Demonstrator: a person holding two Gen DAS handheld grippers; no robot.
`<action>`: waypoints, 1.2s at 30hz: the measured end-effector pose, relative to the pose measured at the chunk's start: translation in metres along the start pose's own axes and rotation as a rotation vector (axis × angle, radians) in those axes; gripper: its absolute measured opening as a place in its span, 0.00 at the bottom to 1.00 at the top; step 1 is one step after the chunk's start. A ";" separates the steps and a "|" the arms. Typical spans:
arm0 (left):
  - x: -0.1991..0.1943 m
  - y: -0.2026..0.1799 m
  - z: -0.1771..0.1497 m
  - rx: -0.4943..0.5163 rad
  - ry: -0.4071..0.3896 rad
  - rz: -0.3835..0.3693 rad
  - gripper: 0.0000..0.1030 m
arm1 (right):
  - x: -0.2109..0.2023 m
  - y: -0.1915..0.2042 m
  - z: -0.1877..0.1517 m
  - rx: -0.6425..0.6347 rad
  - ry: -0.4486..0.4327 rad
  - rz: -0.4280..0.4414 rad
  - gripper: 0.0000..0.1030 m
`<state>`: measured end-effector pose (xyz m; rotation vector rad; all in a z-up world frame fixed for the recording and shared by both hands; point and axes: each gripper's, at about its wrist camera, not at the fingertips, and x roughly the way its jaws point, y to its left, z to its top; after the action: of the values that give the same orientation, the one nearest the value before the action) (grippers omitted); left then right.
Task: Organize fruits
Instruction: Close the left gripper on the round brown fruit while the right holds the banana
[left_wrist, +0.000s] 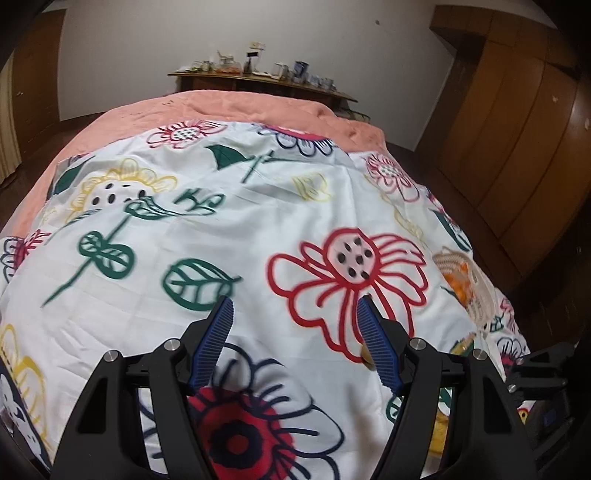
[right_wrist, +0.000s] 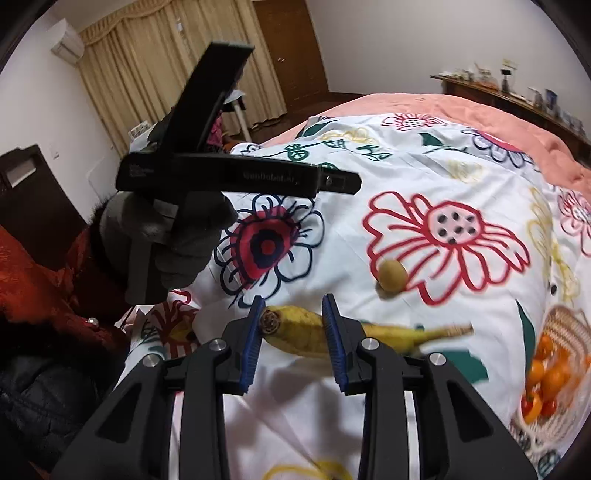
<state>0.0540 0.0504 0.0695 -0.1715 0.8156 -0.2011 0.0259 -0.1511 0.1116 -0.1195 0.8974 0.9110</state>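
Lying flat on bed: yellow banana (right_wrist: 314, 332), stem pointing right; small round tan fruit (right_wrist: 392, 274) nearby; oranges (right_wrist: 550, 373) sitting in woven basket (right_wrist: 569, 325).

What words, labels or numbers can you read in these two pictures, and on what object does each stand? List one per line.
Raised lettering on the long black bar of the left gripper: too blurred to read.
Small pale print at that bar's left end: too small to read.
Card on a stand on the far shelf: too small to read.
Flowered cloth, banana, basket: no text.
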 end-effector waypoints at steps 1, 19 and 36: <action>0.002 -0.004 -0.002 0.010 0.007 -0.004 0.69 | -0.004 -0.001 -0.004 0.014 -0.008 0.000 0.31; 0.040 -0.049 -0.025 0.136 0.116 -0.040 0.68 | -0.059 -0.053 -0.071 0.234 -0.059 -0.083 0.31; 0.062 -0.063 -0.028 0.166 0.160 -0.112 0.30 | -0.032 -0.042 -0.053 0.281 -0.088 -0.061 0.37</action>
<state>0.0679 -0.0282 0.0212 -0.0450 0.9444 -0.3901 0.0139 -0.2214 0.0895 0.1338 0.9254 0.7199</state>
